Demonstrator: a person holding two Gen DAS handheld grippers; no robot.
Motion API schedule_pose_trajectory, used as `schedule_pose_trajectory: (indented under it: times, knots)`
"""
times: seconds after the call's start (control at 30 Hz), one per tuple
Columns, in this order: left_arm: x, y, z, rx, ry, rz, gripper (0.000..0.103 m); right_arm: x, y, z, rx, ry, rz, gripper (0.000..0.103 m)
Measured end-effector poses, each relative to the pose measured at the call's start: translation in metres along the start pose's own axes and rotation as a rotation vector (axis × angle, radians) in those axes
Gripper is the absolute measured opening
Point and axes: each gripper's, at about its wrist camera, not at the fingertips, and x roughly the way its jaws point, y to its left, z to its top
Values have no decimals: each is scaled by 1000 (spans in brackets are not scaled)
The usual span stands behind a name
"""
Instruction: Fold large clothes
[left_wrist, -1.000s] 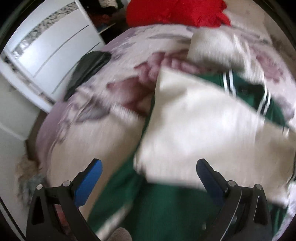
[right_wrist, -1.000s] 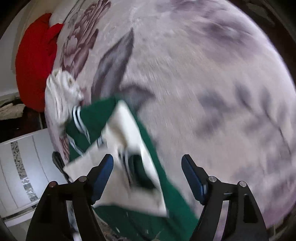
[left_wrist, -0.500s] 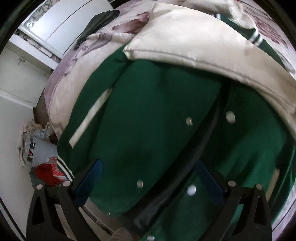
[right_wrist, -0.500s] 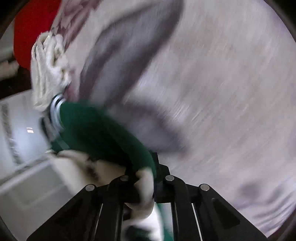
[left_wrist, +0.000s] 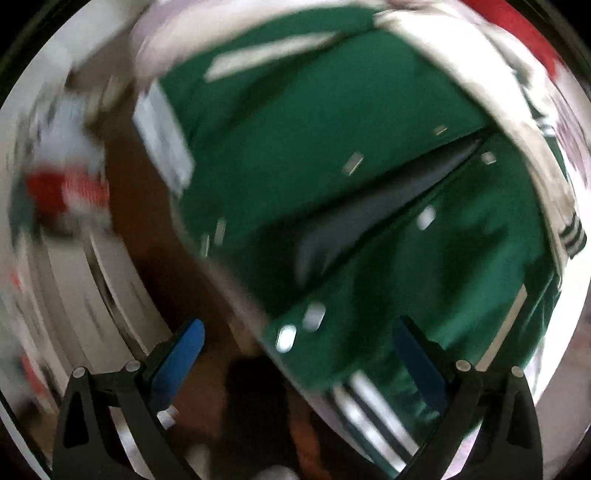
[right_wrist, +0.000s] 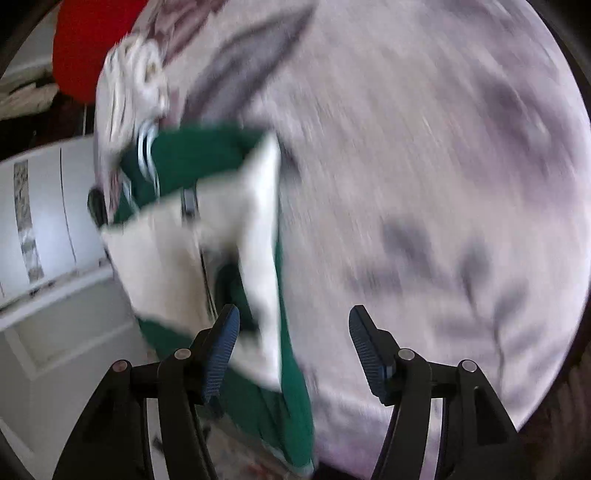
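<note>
Pale floral bedding is covering the bed (right_wrist: 424, 166), with large grey and mauve leaf shapes printed across it, and both views are smearing with motion blur. A green jacket (left_wrist: 332, 155) with cream sleeves is lying at the bed's edge, its hem hanging over the side toward the floor. Seen from the left wrist, the jacket's front is facing up, a dark lining strip is showing along the opening, and blurred pale snaps are running down either side of it; the striped green-and-white hem band (left_wrist: 373, 413) is sitting near the bottom of that view. The left gripper (left_wrist: 299, 365) is hovering with its blue-padded fingers wide apart and nothing between them, its right finger over the jacket's lower corner and its left finger over the brown floor beside the bed.

From the right wrist, the jacket (right_wrist: 207, 158) is lying along the bed's left edge with a cream sleeve (right_wrist: 258, 229) folded across its green body. The right gripper (right_wrist: 295, 350) is also standing with fingers apart, holding nothing, its left finger just beside the sleeve. A red cushion (right_wrist: 88, 48) is resting at the bed's far corner, next to a crumpled white cloth (right_wrist: 133, 81). A white cabinet (right_wrist: 44, 221) is standing beyond the bed's edge.
</note>
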Motion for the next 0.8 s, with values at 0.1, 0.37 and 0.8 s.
schedule_pose_trajectory:
  times: [0.1,0.37,0.8]
  knots:
    - [38,31,-13,-155,88,-115,103,26,-15,-55,-5,57,-19,64]
    - [56,48,5,-307,-62,-238,6,105,-28,-115,22,130,17,64]
    - [-26,57,4,-213,-320,-243,4,128,7,-144,-108,126,-88,64]
